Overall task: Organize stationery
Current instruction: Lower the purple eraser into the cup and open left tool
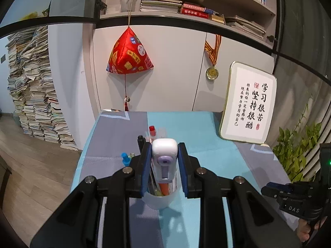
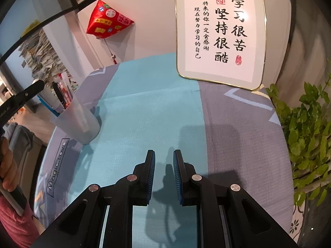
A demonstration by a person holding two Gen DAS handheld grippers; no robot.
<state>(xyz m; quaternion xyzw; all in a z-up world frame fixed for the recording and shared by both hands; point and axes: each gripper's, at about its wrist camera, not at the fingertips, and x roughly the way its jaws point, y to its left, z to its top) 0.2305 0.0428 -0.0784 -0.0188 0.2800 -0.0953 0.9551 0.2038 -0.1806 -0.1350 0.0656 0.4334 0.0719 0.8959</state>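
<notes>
At lower centre of the left wrist view, the left tongs (image 1: 164,165) pinch a white-and-lilac plastic correction-tape dispenser (image 1: 164,158) standing in a translucent plastic pen cup (image 1: 160,199) on the blue-grey-clothed desk (image 1: 206,136). In the right wrist view, that cup sits at mid-left, and the right tongs (image 2: 164,175) at lower centre are nearly pressed together, holding nothing.

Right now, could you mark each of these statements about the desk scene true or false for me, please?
1. The left gripper holds a white and purple item. True.
2. The right gripper holds a pen. False: nothing is between its fingers.
3. The translucent cup stands on the blue and grey cloth. True.
4. The framed calligraphy lies flat on the desk. False: it stands propped up at the back.
5. The cup is empty. False: pens stand in it.
</notes>
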